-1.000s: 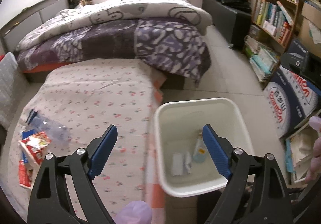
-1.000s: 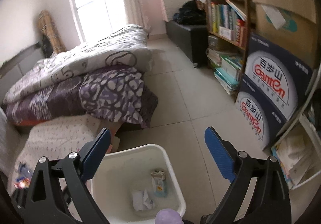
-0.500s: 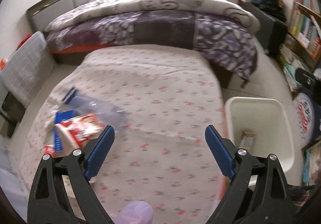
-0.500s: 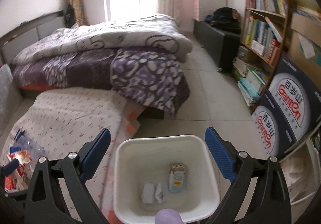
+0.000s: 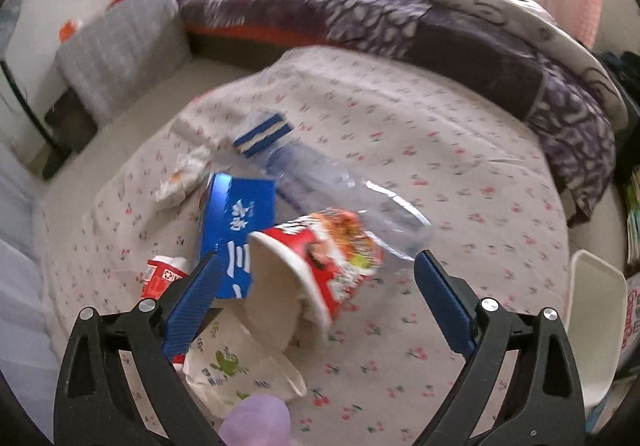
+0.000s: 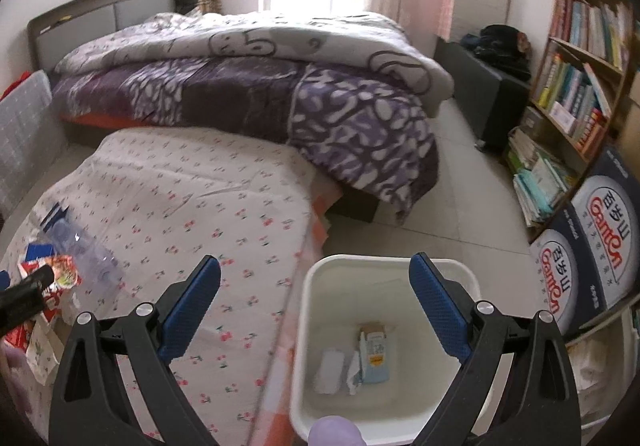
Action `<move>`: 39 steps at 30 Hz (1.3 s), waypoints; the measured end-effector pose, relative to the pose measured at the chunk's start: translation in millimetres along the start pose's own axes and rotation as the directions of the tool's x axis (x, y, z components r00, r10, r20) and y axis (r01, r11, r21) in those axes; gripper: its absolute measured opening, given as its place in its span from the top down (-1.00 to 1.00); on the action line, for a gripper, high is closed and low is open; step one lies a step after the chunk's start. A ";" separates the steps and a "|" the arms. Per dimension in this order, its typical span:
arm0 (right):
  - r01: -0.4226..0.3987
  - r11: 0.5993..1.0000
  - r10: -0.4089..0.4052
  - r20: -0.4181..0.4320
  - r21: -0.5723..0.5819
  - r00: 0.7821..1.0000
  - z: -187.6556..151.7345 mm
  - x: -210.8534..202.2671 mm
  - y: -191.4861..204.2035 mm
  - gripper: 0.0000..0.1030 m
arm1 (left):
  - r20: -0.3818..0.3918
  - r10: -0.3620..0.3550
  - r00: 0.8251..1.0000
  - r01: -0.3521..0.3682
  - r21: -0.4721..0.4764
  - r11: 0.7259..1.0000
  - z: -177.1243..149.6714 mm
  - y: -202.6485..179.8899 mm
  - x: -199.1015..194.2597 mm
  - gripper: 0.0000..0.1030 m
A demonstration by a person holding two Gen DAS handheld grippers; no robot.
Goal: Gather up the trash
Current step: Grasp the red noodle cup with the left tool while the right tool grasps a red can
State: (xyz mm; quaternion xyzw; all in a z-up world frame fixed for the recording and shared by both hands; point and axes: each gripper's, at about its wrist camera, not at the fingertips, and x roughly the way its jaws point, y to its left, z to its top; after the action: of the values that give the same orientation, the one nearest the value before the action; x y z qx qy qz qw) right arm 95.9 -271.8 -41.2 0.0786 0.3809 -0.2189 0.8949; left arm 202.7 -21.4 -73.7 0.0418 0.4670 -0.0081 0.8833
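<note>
Item: red noodle cup (image 5: 320,266), lying on its side on the cherry-print cloth (image 5: 460,174), open mouth turned toward the camera and a little left, base pointing away toward the upper right, so its long axis runs roughly along the line the left gripper (image 5: 316,298) points; Position relative to claw: directly ahead and between the two blue pads, nearer the left pad, no contact visible; Left gripper state: jaws spread wide, having just been opening, nothing pinched, the cup within the gap but untouched; Adjacent trash: blue carton (image 5: 236,230) touching the cup's left side, clear plastic bottle (image 5: 344,190) lying behind it with its blue-striped label end to the upper left, crumpled wrapper (image 5: 180,178) farther left, small red-and-white cup (image 5: 164,274) just beside the left pad, pale floral paper cup (image 5: 240,370) below and partly under the noodle cup; Right gripper (image 6: 316,302) state: jaws spread, empty, held over the near rim of the white bin (image 6: 312,310), which already holds a small carton and paper scraps; Nearer hand: the left, judged plainly closer to the heap; the right sits well apart beside the bin; Judgement: a grasp across the cup's sidewall seems to need only a short advance, the carton's closeness being the likely snag
</note>
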 end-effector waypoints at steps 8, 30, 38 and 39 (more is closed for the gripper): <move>-0.078 0.996 0.080 -0.076 0.030 0.994 -0.8 19.1 18.1 -0.79 | -0.083 -0.108 0.991 0.106 -0.032 0.994 8.0 16.5 34.6 -0.22; -0.451 0.867 0.401 -0.241 -0.213 0.884 -49.6 3.9 181.6 -0.79 | 0.189 -0.120 0.975 0.152 -0.169 0.974 17.0 153.8 -84.0 0.45; -0.590 0.767 0.502 -0.339 -0.251 0.796 -66.7 -23.3 292.1 -0.79 | 0.239 -0.040 0.970 0.117 -0.317 0.941 13.0 216.2 -109.9 0.45; -0.595 0.760 0.501 -0.348 -0.261 0.793 -68.7 -24.7 302.0 -0.79 | 0.244 -0.034 0.969 0.116 -0.329 0.937 13.1 221.7 -112.7 0.45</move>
State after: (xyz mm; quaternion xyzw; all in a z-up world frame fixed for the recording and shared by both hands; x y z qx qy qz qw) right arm 172.6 26.9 -79.3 0.0510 0.4864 0.1399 0.8610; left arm 161.8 195.7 41.4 -0.1310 0.3552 0.0340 0.9249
